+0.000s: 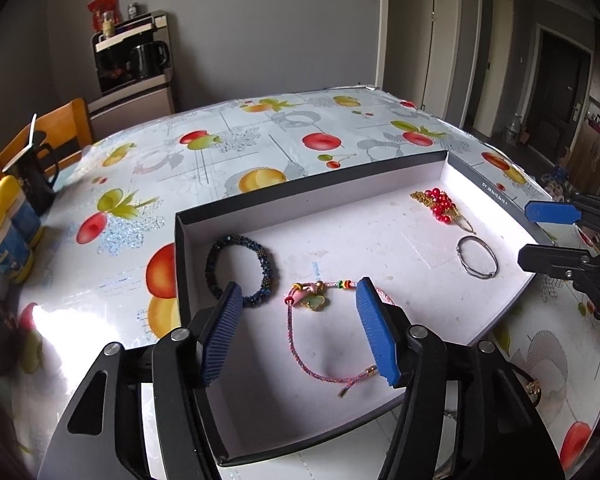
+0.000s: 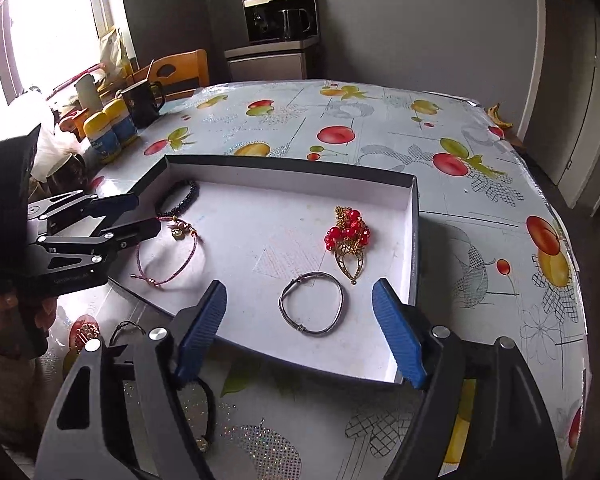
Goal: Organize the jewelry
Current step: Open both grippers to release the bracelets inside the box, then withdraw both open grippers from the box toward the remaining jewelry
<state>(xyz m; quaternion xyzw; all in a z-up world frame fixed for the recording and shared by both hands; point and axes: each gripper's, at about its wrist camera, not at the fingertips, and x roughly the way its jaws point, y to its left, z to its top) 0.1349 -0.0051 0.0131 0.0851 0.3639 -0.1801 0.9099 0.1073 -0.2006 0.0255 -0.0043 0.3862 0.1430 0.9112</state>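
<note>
A shallow box (image 1: 308,196) with a white floor and black rim lies on the fruit-print tablecloth. Inside it are a dark beaded bracelet (image 1: 240,268), a pink cord bracelet with a charm (image 1: 300,344), a red-bead gold pendant (image 1: 442,204) and a silver bangle (image 1: 477,257). My left gripper (image 1: 300,286) stands open above the pink cord bracelet (image 2: 172,252), apart from it. My right gripper (image 2: 300,286) is open over the silver bangle (image 2: 312,306), holding nothing. Each gripper shows in the other's view: the right gripper (image 1: 540,236) and the left gripper (image 2: 148,214).
More jewelry lies on the cloth outside the box's near edge: a black cord piece (image 2: 206,404) and a gold item (image 2: 86,332). Yellow-lidded bottles (image 2: 108,128) and a black mug (image 2: 142,104) stand at the table's left. A wooden chair (image 2: 180,70) is behind.
</note>
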